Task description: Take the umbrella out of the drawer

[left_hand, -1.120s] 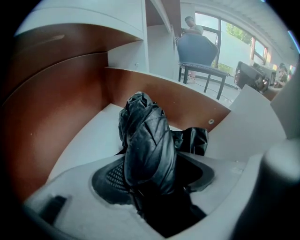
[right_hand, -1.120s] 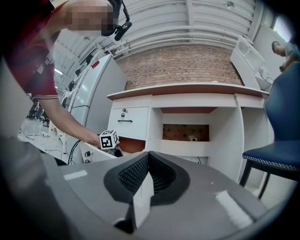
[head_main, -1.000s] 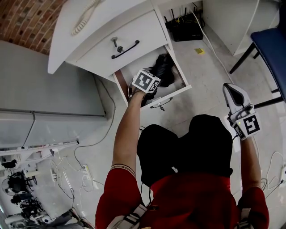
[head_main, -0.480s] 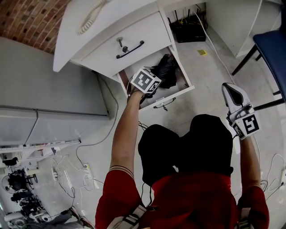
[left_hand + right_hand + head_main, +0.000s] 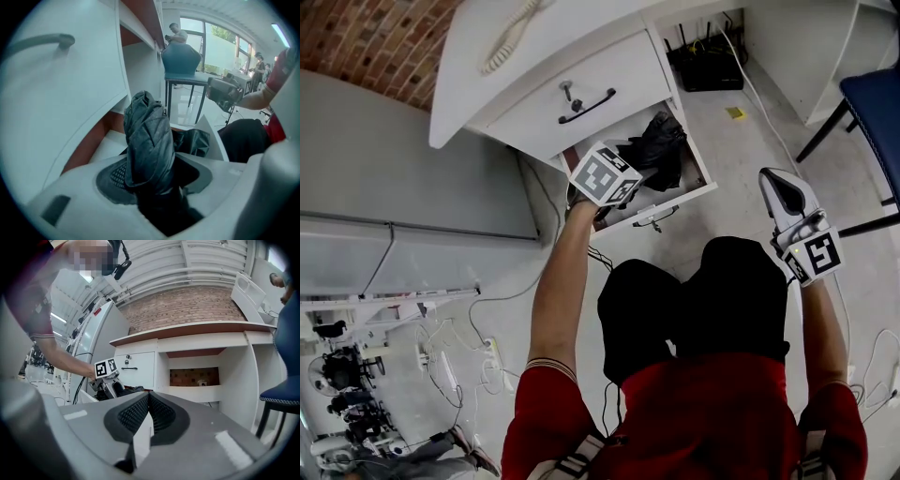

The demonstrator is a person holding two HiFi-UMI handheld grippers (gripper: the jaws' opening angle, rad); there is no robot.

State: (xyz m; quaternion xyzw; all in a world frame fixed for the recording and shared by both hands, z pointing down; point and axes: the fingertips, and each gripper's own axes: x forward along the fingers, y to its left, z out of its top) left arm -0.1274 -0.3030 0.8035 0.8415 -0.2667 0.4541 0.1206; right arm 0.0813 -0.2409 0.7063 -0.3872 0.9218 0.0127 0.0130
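A folded black umbrella [image 5: 149, 140] stands up between the jaws of my left gripper [image 5: 151, 174], which is shut on its lower part. In the head view the left gripper [image 5: 622, 184] with its marker cube hangs over the open lower drawer [image 5: 679, 199] of the white desk, and the umbrella [image 5: 661, 148] sticks out from it above the drawer's inside. Loose black fabric [image 5: 194, 142] trails down into the drawer. Off to the right, away from the desk, my right gripper [image 5: 780, 186] is held level, shut [image 5: 149, 412] and holding nothing.
The upper drawer [image 5: 581, 94] is closed, with a dark handle and a key. A coiled phone cord [image 5: 511, 37] lies on the desktop. A black router [image 5: 708, 61] and cables sit on the floor under the desk. A blue chair [image 5: 874, 94] stands at the right.
My left gripper has risen with the umbrella, lifting it up from inside the drawer. The right gripper has shifted only slightly.
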